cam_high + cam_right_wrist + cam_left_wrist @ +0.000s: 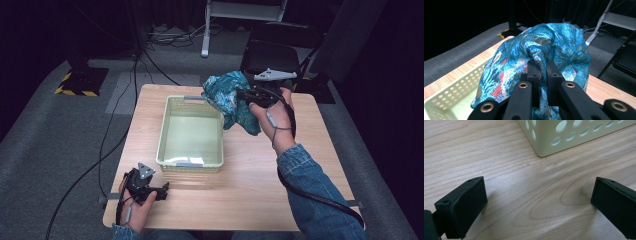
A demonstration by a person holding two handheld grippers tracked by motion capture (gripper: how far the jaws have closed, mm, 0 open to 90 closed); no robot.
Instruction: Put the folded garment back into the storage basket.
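right gripper [246, 95] pinches the blue cloth [229, 96] above the basket's [172, 131] far right corner — left gripper [164, 190] gapes wide, empty, near the table's [250, 175] front left corner.

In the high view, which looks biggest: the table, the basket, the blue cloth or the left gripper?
1. Table.
2. Basket.
3. Blue cloth, bunched and hanging from the right gripper.
4. Left gripper.

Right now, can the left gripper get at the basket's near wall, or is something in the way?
Probably yes. The left gripper rests open on the table just short of the basket, with bare wood between its jaws and the near corner. The right gripper holds the blue cloth up at the far corner, clear of that path.
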